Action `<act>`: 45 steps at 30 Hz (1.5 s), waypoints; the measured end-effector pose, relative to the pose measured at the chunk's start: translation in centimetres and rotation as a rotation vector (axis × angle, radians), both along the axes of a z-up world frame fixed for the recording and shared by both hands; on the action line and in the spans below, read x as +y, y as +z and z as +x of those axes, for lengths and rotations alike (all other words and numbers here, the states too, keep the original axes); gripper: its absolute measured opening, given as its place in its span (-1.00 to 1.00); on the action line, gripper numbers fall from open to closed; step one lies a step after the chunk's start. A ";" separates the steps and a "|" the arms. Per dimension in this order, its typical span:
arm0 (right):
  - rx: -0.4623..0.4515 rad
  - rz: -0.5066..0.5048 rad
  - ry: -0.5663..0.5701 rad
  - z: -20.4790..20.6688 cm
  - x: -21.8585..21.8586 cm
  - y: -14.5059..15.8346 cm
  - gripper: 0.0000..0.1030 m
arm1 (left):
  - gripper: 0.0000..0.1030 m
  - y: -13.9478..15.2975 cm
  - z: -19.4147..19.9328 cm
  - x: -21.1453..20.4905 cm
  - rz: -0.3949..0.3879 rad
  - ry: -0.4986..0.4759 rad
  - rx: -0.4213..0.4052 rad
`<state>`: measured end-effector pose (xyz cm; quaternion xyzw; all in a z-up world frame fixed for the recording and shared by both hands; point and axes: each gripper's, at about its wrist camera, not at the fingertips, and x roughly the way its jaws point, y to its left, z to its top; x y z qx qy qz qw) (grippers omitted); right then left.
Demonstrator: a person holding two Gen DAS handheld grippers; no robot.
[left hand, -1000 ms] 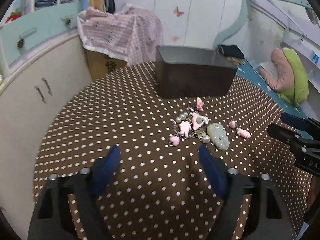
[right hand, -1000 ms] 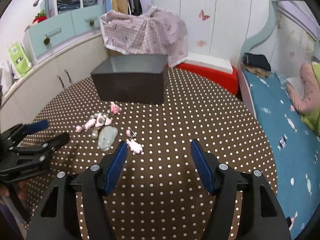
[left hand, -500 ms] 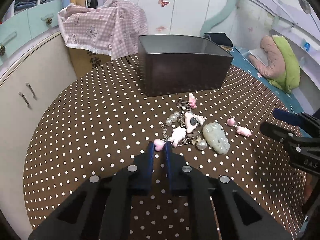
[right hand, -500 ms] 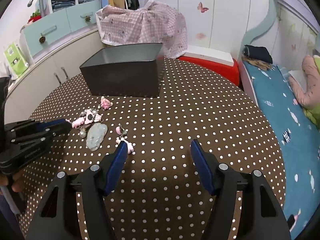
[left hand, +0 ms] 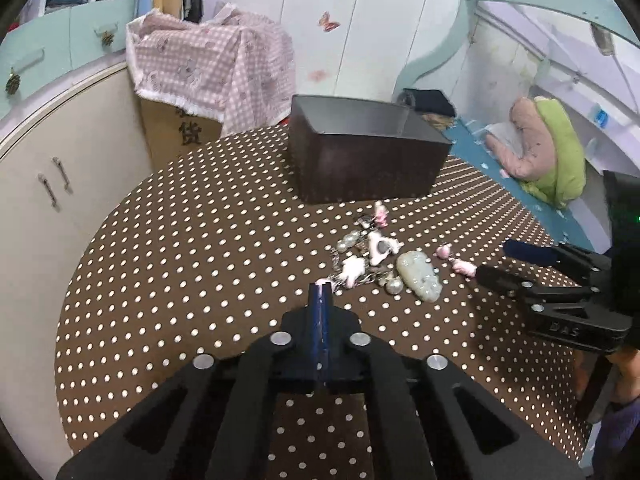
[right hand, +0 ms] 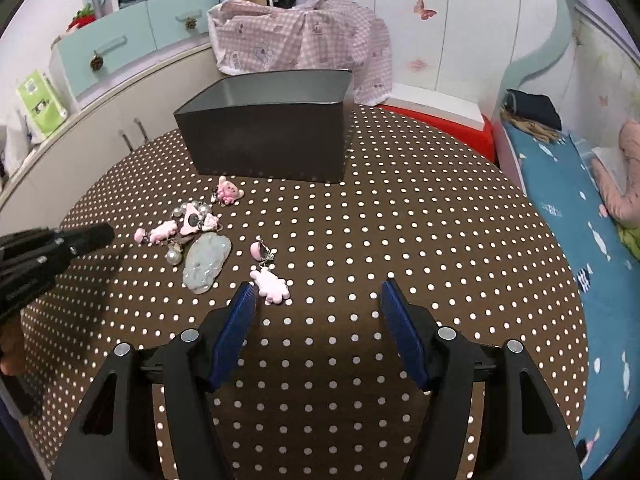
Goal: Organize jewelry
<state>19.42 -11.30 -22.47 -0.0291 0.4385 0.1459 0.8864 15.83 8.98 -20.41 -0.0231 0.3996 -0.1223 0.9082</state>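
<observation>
The jewelry lies in a loose cluster on the dotted tablecloth [right hand: 400,240], in front of the dark box [right hand: 268,148] and apart from it. The charm bracelet [left hand: 372,256] is the biggest piece. Its long axis runs from a pink heart bead [right hand: 139,235] at the near end, slanting away toward the box. A pale green pendant [right hand: 206,262] lies just beside it, and a pink dangle earring [right hand: 270,286] lies a little further to that side.

My left gripper [left hand: 320,290] has its blue pads pressed together, with nothing visible between them. Along its own line of sight the heart bead sits right at the tips. From the other hand's camera there seems to be a strip of bare cloth between tip and bead, so I judge I have closed just short of the bracelet and not on it. The bracelet stretches on ahead of the tips and off to their right, so this hand is nearest its end.

My right gripper [right hand: 318,286] stands wide and holds nothing. The earring's pink charm lies just inside its left finger, well off centre. The earring's length runs roughly along the fingers, away from me. I judge this hand must shift toward the cluster to centre the earring before closing. The box waits straight beyond.
</observation>
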 end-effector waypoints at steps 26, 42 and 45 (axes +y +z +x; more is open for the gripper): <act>0.021 0.059 -0.023 1.1 -2.2 -0.5 0.23 | -0.45 0.9 4.0 -5.8 0.038 -0.147 -0.020; 0.038 0.113 0.000 1.8 -3.2 -0.8 0.24 | -0.70 -1.1 8.9 -8.5 0.131 -0.169 0.065; 0.037 0.097 0.016 1.7 -3.2 -0.8 0.24 | -0.86 -0.4 8.6 -7.7 0.101 -0.152 0.044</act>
